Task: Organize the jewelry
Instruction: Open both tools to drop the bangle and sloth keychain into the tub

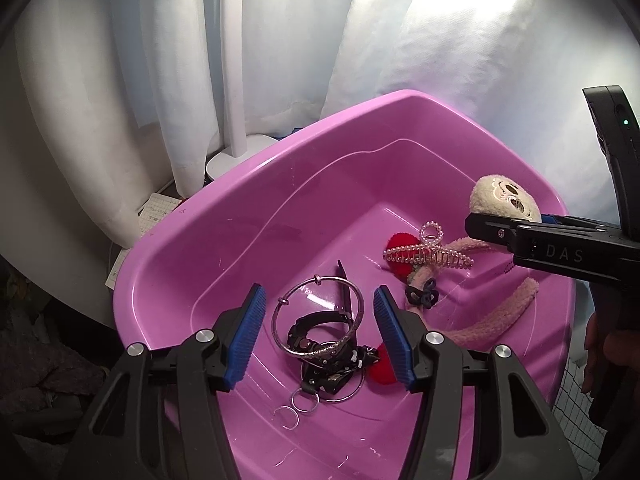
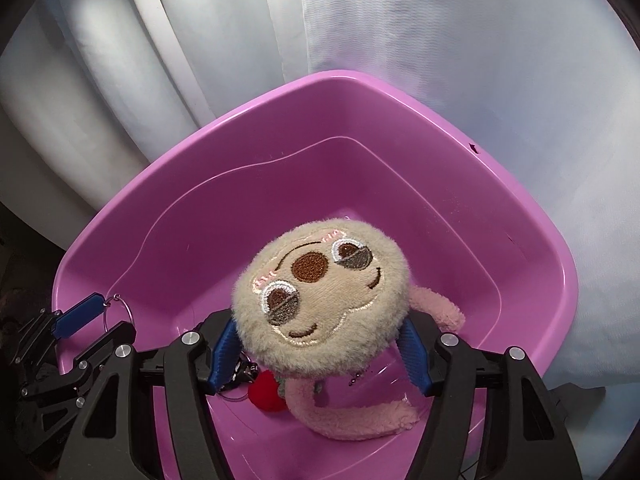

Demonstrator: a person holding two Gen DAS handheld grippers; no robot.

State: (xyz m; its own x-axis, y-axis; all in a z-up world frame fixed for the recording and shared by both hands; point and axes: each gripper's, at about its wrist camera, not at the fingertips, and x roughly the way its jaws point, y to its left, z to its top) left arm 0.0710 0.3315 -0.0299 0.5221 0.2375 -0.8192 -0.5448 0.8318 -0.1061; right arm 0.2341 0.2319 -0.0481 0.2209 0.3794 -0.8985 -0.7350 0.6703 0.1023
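Note:
A pink plastic tub holds the jewelry. In the left wrist view my left gripper is open over a silver bangle and black clips on the tub floor, touching nothing. A pearl claw clip, red pom-poms and small silver rings lie nearby. My right gripper has its blue pads either side of the head of a plush monkey, whether it grips is unclear. The monkey also shows in the left wrist view, with the right gripper beside it.
White curtains hang behind the tub. A white lamp base stands at the tub's far left edge, with papers beside it. The left gripper shows at the left in the right wrist view.

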